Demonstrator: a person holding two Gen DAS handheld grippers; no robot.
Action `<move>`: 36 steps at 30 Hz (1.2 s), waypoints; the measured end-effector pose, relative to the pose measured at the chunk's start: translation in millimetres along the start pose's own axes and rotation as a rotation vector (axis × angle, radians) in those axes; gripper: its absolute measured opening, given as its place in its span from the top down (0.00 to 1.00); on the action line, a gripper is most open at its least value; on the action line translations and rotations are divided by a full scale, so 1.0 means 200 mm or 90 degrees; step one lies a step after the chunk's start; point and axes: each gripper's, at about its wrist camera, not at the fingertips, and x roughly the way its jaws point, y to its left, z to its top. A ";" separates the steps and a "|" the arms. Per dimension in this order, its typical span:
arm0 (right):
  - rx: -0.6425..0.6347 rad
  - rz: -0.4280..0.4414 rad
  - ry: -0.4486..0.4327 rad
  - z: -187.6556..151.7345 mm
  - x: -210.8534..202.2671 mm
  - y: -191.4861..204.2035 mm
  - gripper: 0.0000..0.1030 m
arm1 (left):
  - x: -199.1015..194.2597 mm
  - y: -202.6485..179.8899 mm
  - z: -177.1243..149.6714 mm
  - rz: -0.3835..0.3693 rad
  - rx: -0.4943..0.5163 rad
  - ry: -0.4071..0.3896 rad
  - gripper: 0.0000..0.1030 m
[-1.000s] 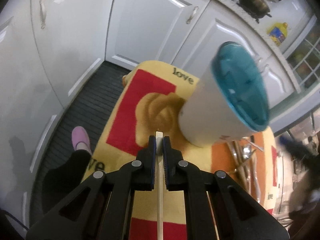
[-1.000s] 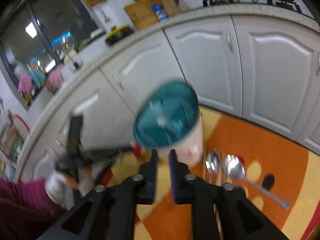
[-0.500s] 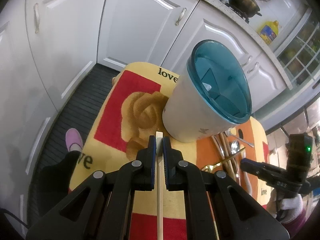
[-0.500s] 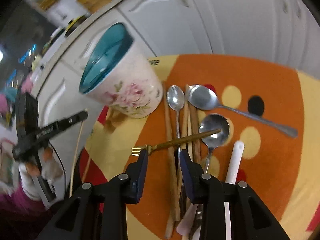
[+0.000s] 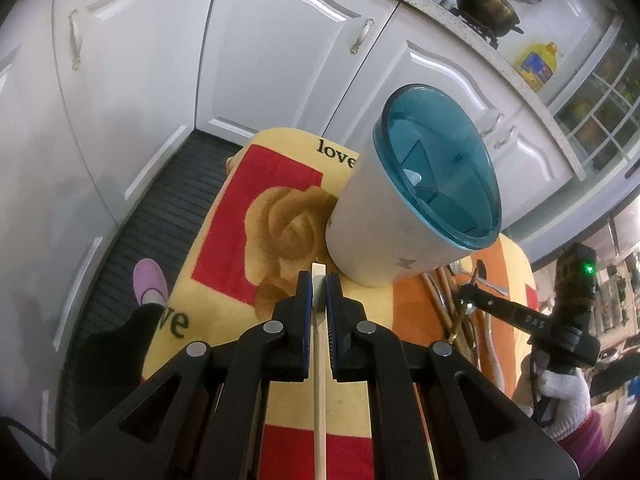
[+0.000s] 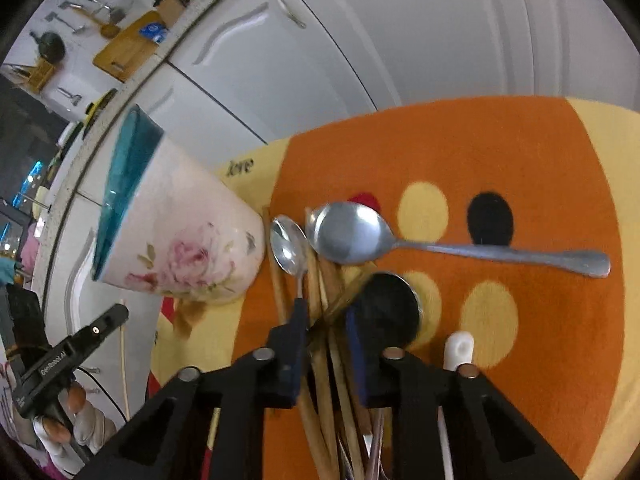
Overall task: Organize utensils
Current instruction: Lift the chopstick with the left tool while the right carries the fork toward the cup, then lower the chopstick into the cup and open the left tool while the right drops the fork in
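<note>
Pale wood is showing between the pads of the left hand-held gripper (image 5: 319, 294), which is clenched on a single chopstick (image 5: 319, 380); the stick's long axis is running straight back along the fingers toward the camera, with its squared end poking out just past the fingertips; directly ahead and slightly to the right, the white utensil cup (image 5: 416, 208) with the teal lining is standing on the patterned cloth (image 5: 240, 208) covering the tabletop, its open mouth tilted in the fisheye toward the upper right; the held end is lying just short of the cup's base, well below the rim, so I judge the stick is needing to be lifted and tipped before it can go in. Further right, the loose pile of wooden chopsticks (image 6: 324, 360) is lying beside the cup's foot, their long axes running roughly from the cup toward the right camera; a small spoon (image 6: 289, 246) is resting on them, a large spoon (image 6: 400, 240) is stretching its handle away to the right, and a white handle (image 6: 458, 350) is lying by the right finger; the right hand-held gripper (image 6: 326, 316) is straddling the bundle, its jaws closing with sticks and a thin golden handle between them, though whether the pads are pressing yet I cannot tell; this hand is the nearer to the pile.
</note>
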 end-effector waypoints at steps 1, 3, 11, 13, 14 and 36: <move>-0.010 0.003 -0.002 -0.01 -0.01 0.01 0.87 | -0.01 0.00 0.00 -0.001 0.000 -0.001 0.95; -0.036 0.003 -0.010 -0.01 -0.05 0.05 0.88 | -0.04 0.00 0.01 -0.004 -0.001 -0.007 0.95; -0.113 0.050 -0.058 -0.01 -0.31 0.25 0.93 | -0.26 -0.05 0.12 -0.043 0.010 -0.062 0.95; -0.139 0.066 -0.079 0.01 -0.40 0.32 0.93 | -0.32 -0.07 0.17 -0.054 0.015 -0.076 0.95; -0.152 0.072 -0.089 0.03 -0.44 0.35 0.93 | -0.35 -0.08 0.20 -0.060 0.022 -0.086 0.95; -0.288 0.035 -0.198 0.39 -0.50 0.77 0.93 | -0.23 -0.36 0.83 -0.076 0.075 -0.269 0.95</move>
